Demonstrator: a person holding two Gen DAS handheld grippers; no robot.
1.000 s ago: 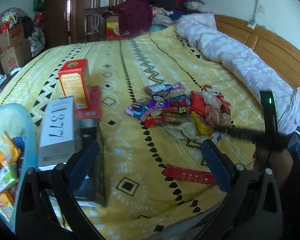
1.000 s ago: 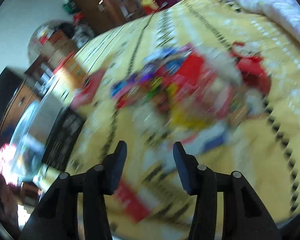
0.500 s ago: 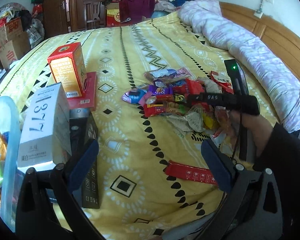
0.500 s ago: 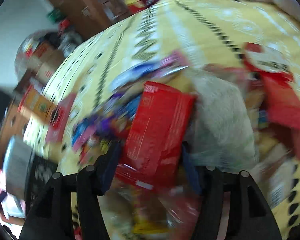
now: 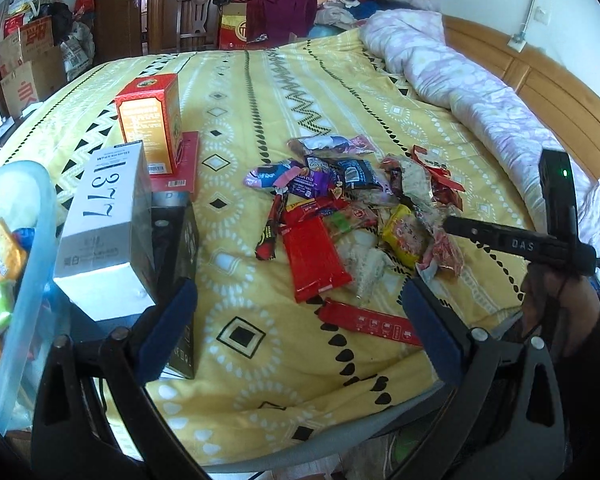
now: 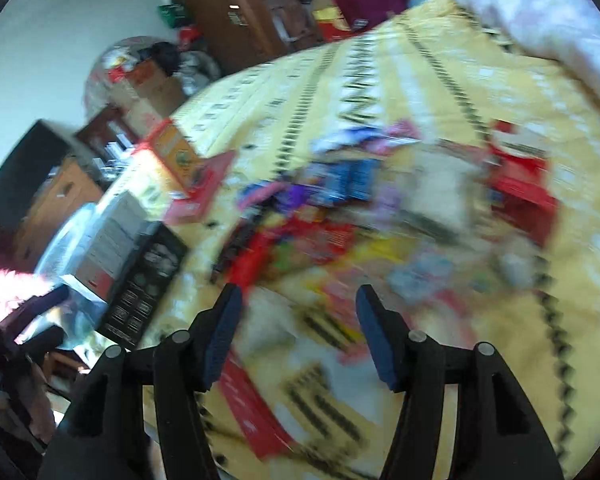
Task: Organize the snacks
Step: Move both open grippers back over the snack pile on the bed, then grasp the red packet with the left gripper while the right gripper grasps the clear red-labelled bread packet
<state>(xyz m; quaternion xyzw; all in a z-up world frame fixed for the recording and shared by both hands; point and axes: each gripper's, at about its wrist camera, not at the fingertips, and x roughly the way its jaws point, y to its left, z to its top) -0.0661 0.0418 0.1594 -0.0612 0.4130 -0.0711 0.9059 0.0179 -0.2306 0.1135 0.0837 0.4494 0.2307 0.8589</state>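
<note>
A pile of snack packets (image 5: 352,208) lies on the yellow bedspread (image 5: 260,92). A large red packet (image 5: 314,258) lies at its near edge and a long red strip packet (image 5: 370,322) lies closer to me. My left gripper (image 5: 296,328) is open and empty, hovering above the bed's near edge. My right gripper (image 6: 298,326) is open and empty above the near side of the blurred pile (image 6: 340,220); its body (image 5: 516,242) shows at the right in the left wrist view.
A pale blue bin (image 5: 24,264) holding packets stands at the left edge. A white box (image 5: 104,232), a black box (image 5: 180,248) and an orange-red box (image 5: 152,120) stand left of the pile. A rolled quilt (image 5: 480,92) lies along the right.
The right gripper has pulled back from the pile toward the near right and opened wider. The large red packet now lies at the pile's near edge.
</note>
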